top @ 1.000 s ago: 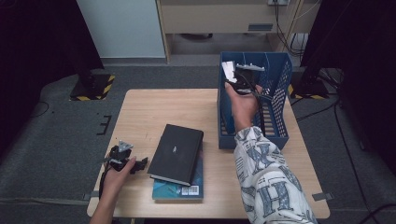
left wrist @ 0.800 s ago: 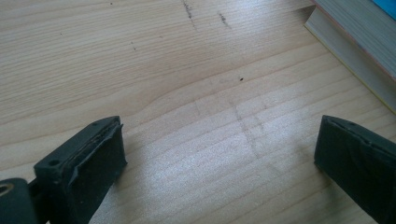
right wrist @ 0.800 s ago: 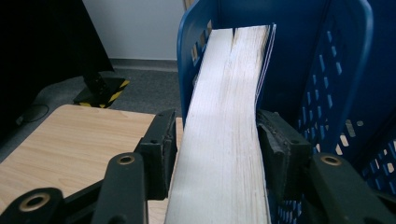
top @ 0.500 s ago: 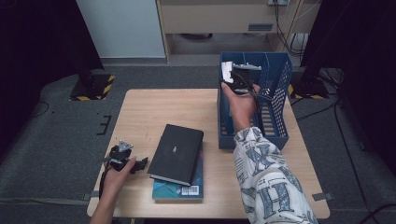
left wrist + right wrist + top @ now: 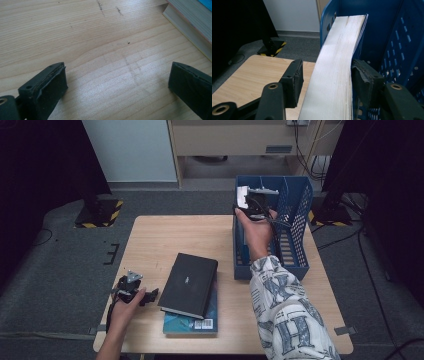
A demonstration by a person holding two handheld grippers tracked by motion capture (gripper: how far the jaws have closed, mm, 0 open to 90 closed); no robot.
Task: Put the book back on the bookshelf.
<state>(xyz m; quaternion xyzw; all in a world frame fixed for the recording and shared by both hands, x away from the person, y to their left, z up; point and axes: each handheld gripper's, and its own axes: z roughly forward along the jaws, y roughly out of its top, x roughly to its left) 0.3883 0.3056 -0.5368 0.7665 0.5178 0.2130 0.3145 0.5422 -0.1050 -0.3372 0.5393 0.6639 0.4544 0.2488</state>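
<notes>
Over the blue crate (image 5: 299, 227), right claw (image 5: 325, 77) straddles a book (image 5: 337, 62), covers hidden; left claw (image 5: 117, 85) gapes.

Colours and patterns of the items around the blue crate (image 5: 296, 235).

The crate is blue with slotted perforated walls; the book (image 5: 337, 75) at its left wall shows white page edges between black jaws. Left of the crate, on the pale wood-grain table (image 5: 165, 237), a black book (image 5: 190, 284) lies over a teal book (image 5: 192, 324) bearing a white barcode label. The sleeve (image 5: 287, 315) below the crate is white with dark lettering.
</notes>
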